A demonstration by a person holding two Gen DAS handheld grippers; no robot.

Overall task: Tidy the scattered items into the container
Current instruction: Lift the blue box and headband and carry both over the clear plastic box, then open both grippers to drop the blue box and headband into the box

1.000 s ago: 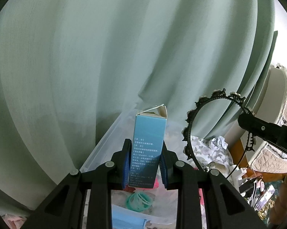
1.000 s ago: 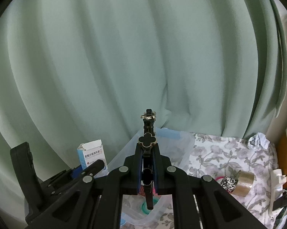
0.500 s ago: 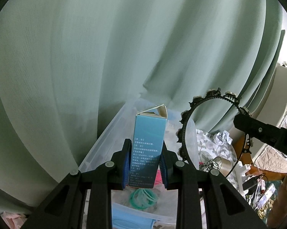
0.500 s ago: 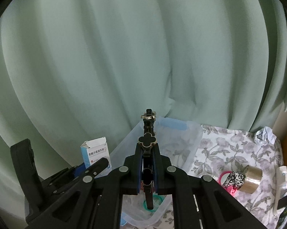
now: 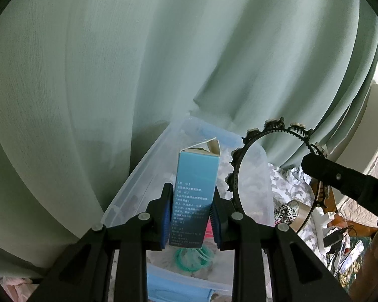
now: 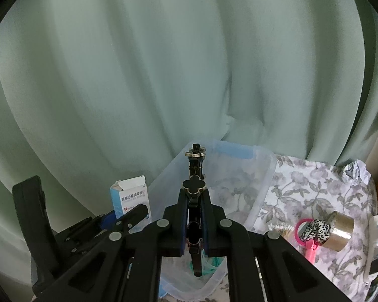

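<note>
My left gripper (image 5: 190, 197) is shut on a tall blue medicine box (image 5: 195, 188), held upright above the clear plastic container (image 5: 138, 168). Green rubber bands (image 5: 191, 261) and a blue face mask (image 5: 178, 280) lie in the container's bottom. My right gripper (image 6: 194, 201) is shut on a black headband with clover ornaments (image 6: 194, 183), seen edge-on over the container (image 6: 261, 176). In the left wrist view the headband (image 5: 271, 125) arcs at the right, held by the right gripper's arm (image 5: 339, 178). The left gripper (image 6: 136, 214) with the box (image 6: 129, 198) shows at lower left of the right wrist view.
A pale green curtain (image 6: 189, 63) hangs right behind the container. On the floral cloth (image 6: 314, 188) to the right lie a leopard-print tape roll (image 6: 317, 231), a clear tape roll (image 6: 339, 230), a pink item (image 6: 308, 246), cotton swabs (image 6: 280, 229) and crumpled paper (image 6: 357, 171).
Both grippers have tilted down and moved over the container, which now shows more fully in both views. Each still holds its item.
</note>
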